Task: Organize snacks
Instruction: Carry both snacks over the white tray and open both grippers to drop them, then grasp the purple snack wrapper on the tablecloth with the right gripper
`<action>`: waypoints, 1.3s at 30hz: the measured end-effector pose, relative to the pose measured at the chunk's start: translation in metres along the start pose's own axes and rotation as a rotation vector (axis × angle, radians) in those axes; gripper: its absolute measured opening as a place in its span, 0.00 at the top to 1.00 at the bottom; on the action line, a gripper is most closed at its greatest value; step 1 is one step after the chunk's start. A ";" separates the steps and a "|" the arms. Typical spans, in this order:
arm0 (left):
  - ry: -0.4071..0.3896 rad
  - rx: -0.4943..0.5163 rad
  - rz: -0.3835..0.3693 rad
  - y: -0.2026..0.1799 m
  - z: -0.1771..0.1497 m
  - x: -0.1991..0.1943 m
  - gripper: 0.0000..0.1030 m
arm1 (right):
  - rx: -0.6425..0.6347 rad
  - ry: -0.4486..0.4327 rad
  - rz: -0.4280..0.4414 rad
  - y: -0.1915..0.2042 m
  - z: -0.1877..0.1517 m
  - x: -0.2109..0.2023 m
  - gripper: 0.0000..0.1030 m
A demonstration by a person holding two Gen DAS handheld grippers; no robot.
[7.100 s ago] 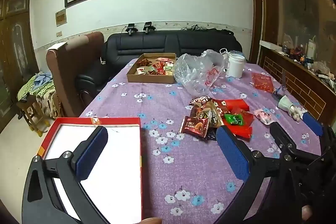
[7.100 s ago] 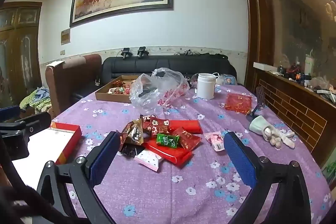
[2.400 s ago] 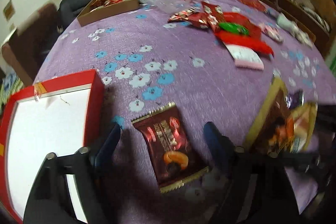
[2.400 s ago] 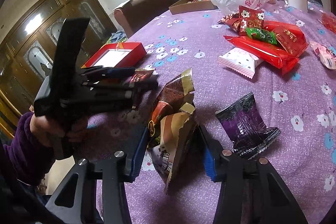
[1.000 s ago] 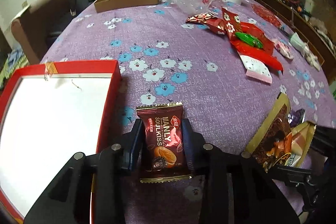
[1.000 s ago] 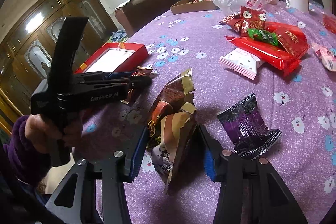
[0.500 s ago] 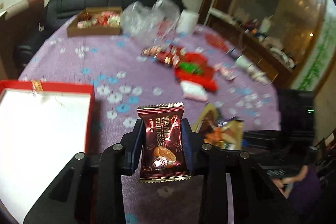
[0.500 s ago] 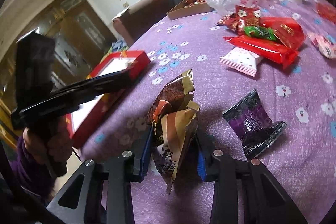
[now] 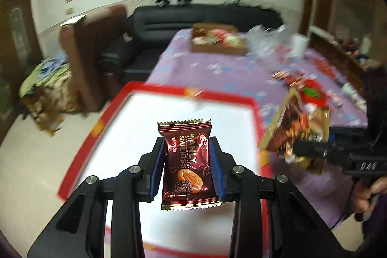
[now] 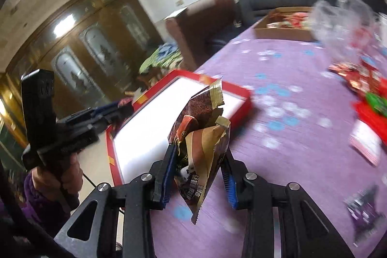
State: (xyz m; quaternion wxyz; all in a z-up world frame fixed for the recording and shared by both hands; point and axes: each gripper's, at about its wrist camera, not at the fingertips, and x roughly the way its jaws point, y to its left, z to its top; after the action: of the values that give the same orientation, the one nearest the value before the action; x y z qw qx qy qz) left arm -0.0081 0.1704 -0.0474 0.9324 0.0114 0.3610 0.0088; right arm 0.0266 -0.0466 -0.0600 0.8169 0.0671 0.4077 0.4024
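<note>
- Above the red box [image 9: 251, 105] with its white inside, the left claw [image 9: 187, 162] is squeezed tight on a dark red snack pack [image 9: 188, 161], which hangs in the air.
- At 3 o'clock from it, the right claw [image 10: 199, 168] pinches 2 brown and gold snack bags [image 10: 202, 137] together, also off the tabletop [image 10: 290, 137].
- In the right wrist view, the red box sits at about 10 o'clock from those bags, near the tabletop's edge.
- This looks like the carrying step: both loads seem headed for the box.
- Next, I think each claw should go lower over the white inside, then let go gently, 1 at a time, so nothing slides out.
- The red pack says "MANLY SOULKISS" and shows a round cookie.
- The brown bags have writing too, but it is too crumpled to read.
- More snacks [image 10: 370, 93] wait at 2 o'clock on the purple cloth.
</note>
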 end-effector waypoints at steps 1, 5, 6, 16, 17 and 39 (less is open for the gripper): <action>0.013 -0.001 0.029 0.005 -0.005 0.002 0.68 | -0.003 0.012 0.005 0.006 0.002 0.008 0.65; 0.041 -0.014 0.113 0.018 -0.019 0.011 0.62 | -0.008 0.076 0.023 0.030 0.012 0.047 0.62; 0.046 -0.013 0.129 0.019 -0.022 0.012 0.55 | -0.007 0.070 0.041 0.034 0.016 0.049 0.62; 0.125 0.005 0.026 -0.007 -0.061 0.029 0.38 | 0.169 -0.140 -0.059 -0.050 0.001 -0.046 0.52; 0.103 0.008 0.024 -0.014 -0.063 0.026 0.37 | 0.191 -0.155 -0.085 -0.062 -0.003 -0.057 0.52; 0.025 0.088 -0.021 -0.086 -0.006 0.004 0.38 | 0.136 0.061 -0.343 -0.145 -0.062 -0.092 0.36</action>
State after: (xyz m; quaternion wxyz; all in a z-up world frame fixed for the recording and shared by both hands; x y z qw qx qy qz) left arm -0.0089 0.0844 -0.0569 0.9265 0.0483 0.3727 -0.0167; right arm 0.0380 -0.2226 -0.1078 0.8545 0.0396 0.4639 0.2305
